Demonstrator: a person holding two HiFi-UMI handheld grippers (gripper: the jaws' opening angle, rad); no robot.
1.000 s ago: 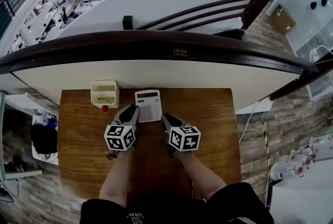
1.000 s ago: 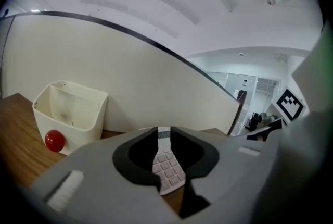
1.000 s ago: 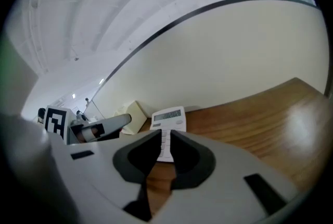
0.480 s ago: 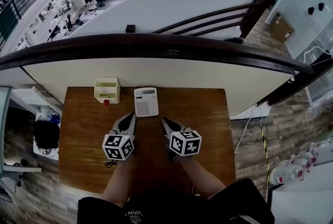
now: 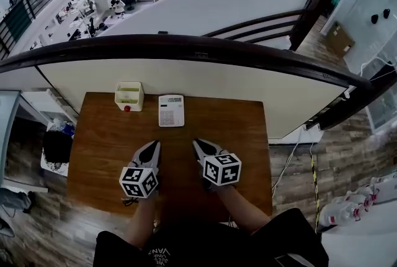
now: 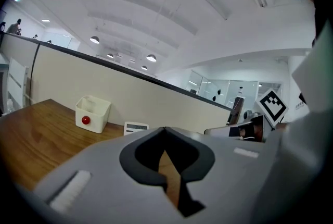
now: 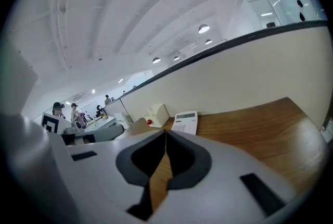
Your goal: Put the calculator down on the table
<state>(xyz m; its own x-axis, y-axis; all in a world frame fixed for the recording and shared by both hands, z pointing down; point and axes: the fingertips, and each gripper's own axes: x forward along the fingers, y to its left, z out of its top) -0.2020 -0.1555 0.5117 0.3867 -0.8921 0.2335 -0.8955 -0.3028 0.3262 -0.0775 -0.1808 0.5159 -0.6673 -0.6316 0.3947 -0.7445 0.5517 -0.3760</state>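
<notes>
White calculator (image 5: 171,110) lies flat at the wooden table's (image 5: 236,135) far edge, long axis pointing away from you, well ahead of your left gripper (image 5: 153,145) (slightly nearer) and right gripper (image 5: 198,143), both closed up empty.

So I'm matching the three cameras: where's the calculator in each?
Head view: calculator on the table, far edge, centre.
Left gripper view: calculator slightly left of centre.
Right gripper view: calculator just right of centre.
Shared landmark: white box to its left.
</notes>
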